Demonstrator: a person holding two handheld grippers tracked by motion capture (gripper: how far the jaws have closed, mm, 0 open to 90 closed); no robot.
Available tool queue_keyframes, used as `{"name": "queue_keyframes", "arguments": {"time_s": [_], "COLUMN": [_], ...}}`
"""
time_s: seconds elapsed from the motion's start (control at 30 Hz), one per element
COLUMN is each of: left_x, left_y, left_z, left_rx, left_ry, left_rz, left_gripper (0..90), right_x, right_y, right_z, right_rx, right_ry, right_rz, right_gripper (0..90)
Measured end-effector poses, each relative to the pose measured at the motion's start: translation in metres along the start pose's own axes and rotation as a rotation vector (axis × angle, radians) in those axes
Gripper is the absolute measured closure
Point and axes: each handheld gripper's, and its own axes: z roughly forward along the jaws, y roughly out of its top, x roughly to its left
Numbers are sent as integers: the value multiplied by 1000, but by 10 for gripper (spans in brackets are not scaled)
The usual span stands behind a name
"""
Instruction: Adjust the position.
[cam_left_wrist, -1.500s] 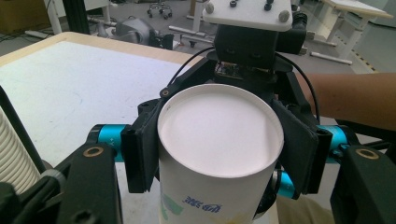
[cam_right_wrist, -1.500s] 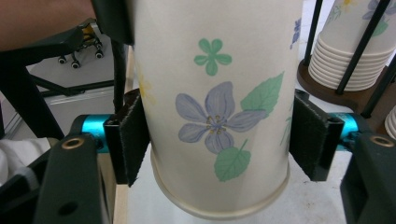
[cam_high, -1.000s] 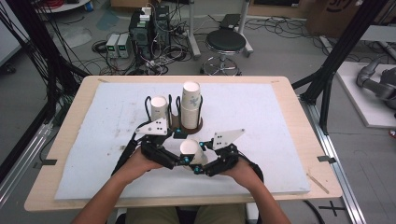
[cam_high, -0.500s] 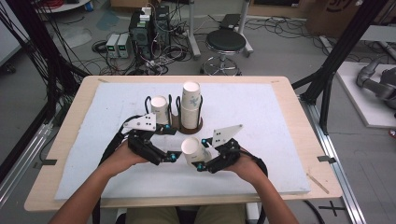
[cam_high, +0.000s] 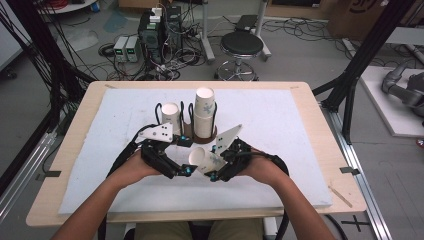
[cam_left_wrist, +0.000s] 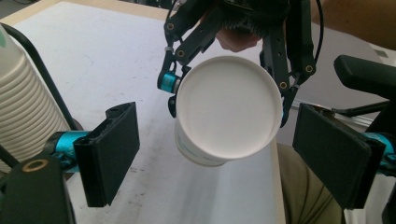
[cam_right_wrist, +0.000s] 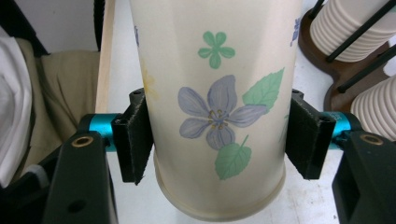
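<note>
A paper cup (cam_high: 204, 161) printed with flowers lies tilted above the front middle of the white mat. My right gripper (cam_high: 212, 169) is shut on it, and its pads (cam_right_wrist: 135, 140) press both sides of the cup (cam_right_wrist: 219, 70). My left gripper (cam_high: 181, 170) stands open just left of it. From the left gripper (cam_left_wrist: 219, 140), the cup's round white end (cam_left_wrist: 229, 109) faces the camera, between and beyond the wide-apart jaws without touching them.
A brown wire cup holder (cam_high: 200, 136) stands behind the grippers with a short cup stack (cam_high: 170, 116) and a taller one (cam_high: 205, 111). Ribbed stacks show at the view edges (cam_left_wrist: 23, 121) (cam_right_wrist: 355, 28). The table's front edge lies close below the hands.
The right gripper has risen a little with the cup, which now tilts toward the left gripper. The left hand has barely shifted.
</note>
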Motion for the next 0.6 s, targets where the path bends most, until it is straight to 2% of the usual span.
{"name": "queue_keyframes", "arguments": {"time_s": [0.1, 0.2, 0.43, 0.53, 0.6], "left_x": [-1, -1, -3, -3, -3], "left_y": [0, -1, -2, -3, -3], "left_z": [3, 6, 15, 17, 18], "left_rx": [15, 36, 79, 91, 102], "left_ry": [-8, -17, -41, -47, -48], "left_rz": [3, 11, 30, 30, 29], "left_gripper": [158, 167, 200, 216, 223], "right_x": [0, 1, 4, 4, 6], "right_y": [3, 9, 16, 18, 19], "right_z": [1, 3, 6, 8, 10], "right_rx": [20, 75, 131, 150, 176], "right_ry": [8, 19, 30, 35, 35], "right_rz": [-2, -25, -51, -75, -75], "right_gripper": [338, 338, 338, 339, 339]}}
